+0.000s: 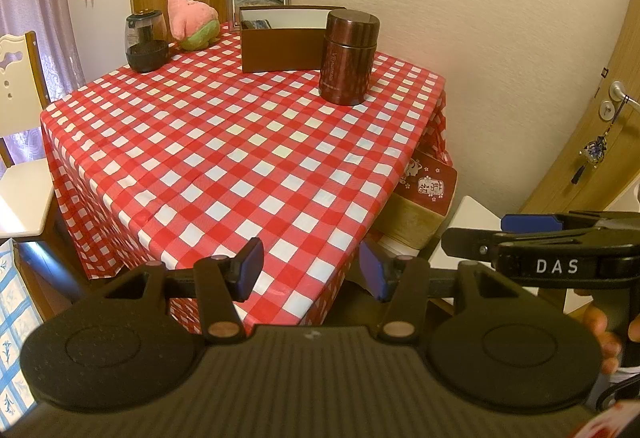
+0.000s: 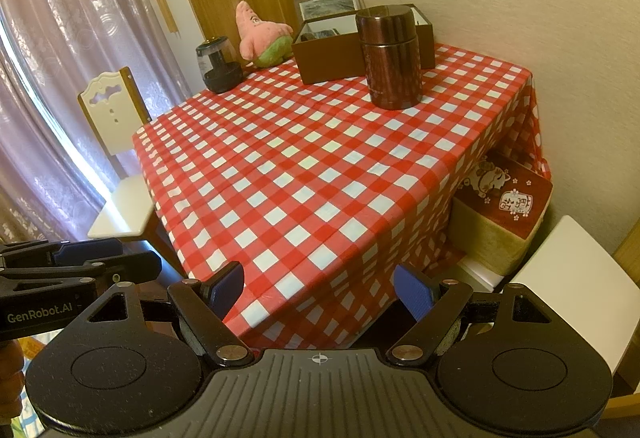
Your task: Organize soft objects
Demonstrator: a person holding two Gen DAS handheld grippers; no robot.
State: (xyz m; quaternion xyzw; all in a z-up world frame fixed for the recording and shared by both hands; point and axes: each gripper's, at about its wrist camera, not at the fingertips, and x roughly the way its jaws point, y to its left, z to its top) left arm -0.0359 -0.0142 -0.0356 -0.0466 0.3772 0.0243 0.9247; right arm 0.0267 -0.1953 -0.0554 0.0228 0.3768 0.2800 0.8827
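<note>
The right tongs (image 2: 318,292) hang over the near corner of the tabletop (image 2: 304,174), which wears a red and white checked cloth. Their blue pads (image 2: 414,292) stand wide apart and nothing is between them. At the far side a pink plush toy (image 2: 262,34) sits between a dark glass jar (image 2: 218,66) and an open brown box (image 2: 328,56). A brown metal flask (image 2: 390,58) stands upright just in front of the box. The left tongs (image 2: 92,258) show at the left edge. A white chair (image 2: 116,118) is beside the tabletop.
</note>
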